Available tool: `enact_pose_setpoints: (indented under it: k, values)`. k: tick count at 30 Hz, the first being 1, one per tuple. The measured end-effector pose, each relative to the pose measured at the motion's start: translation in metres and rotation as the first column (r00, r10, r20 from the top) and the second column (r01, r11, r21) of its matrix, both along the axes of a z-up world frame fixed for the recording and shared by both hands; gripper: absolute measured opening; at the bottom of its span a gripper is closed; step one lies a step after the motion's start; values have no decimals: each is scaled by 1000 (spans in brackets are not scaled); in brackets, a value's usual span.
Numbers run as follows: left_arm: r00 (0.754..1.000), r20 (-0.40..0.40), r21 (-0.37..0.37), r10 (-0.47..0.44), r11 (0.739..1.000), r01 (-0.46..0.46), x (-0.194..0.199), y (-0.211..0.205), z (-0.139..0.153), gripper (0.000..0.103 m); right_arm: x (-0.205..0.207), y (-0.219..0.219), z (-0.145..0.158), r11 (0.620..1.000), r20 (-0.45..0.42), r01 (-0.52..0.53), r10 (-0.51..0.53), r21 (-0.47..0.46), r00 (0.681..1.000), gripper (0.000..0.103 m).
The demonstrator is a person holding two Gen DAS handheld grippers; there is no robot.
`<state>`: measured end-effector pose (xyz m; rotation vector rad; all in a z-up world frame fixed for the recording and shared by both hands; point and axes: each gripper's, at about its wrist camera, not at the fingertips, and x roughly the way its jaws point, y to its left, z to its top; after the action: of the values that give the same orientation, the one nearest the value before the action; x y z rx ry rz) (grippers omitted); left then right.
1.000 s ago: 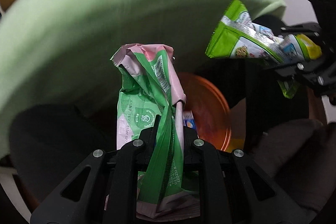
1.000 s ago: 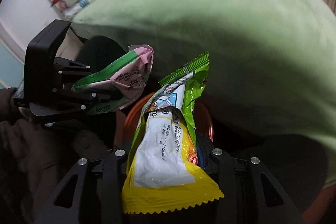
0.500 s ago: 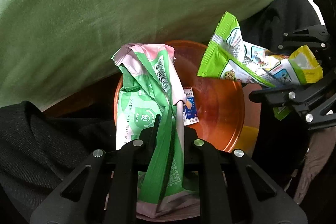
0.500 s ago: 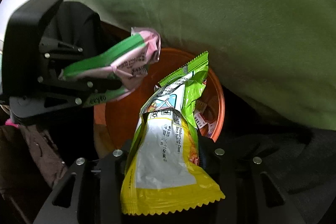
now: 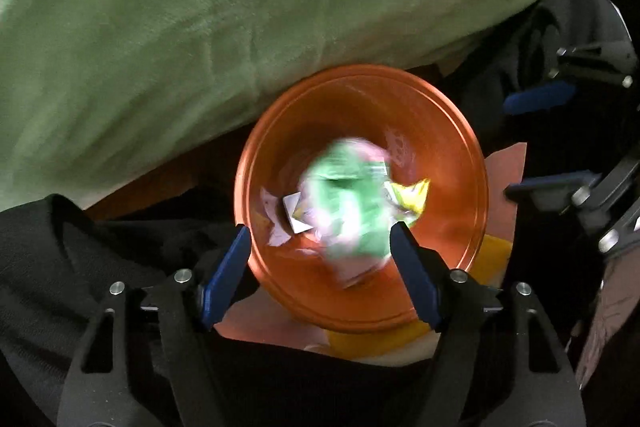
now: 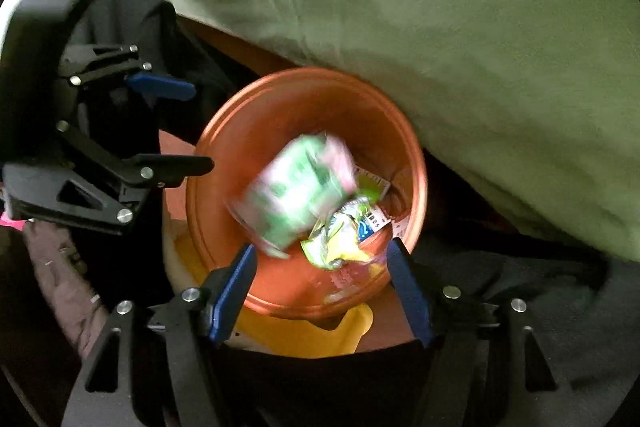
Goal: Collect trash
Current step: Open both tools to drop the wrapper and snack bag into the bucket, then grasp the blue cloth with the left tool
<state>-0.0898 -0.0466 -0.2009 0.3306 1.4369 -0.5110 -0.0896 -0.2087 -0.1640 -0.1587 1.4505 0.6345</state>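
Both the left gripper (image 5: 320, 239) and right gripper (image 6: 320, 259) have fingers spread wide, empty. The green-pink wrapper (image 6: 296, 195) blurs between them over the orange bin (image 6: 224, 147); light and tumbling, it might catch the rim.

Black left gripper (image 5: 320, 239), black right gripper (image 6: 320, 259), blue-padded fingers (image 5: 224, 267), silver screws

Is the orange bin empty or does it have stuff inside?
Not empty. The bin holds a yellow-green wrapper, and a blurred pink-green packet is inside too.
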Motion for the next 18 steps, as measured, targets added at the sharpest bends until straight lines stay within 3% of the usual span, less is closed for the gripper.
enact_pose_setpoints:
  k: [6, 9, 14, 18]
  values:
    - [997, 78, -73, 12, 997, -6, -1, 6, 35, 70, -2, -32, 50, 991, 137, 55, -72, 123, 988, 68]
    - [986, 166, -121, 21, 993, -1, 3, 9, 68, 71, -1, -41, 81, 969, 230, 95, -148, 227, 962, 72]
    - [947, 314, -175, 68, 984, -12, 16, 17, 116, 79, 9, -62, 128, 896, 360, 158, -321, 415, 876, 82]
    - [906, 397, -233, 149, 971, -58, 42, 31, 147, 80, 22, -70, 151, 826, 421, 207, -463, 524, 780, 90]
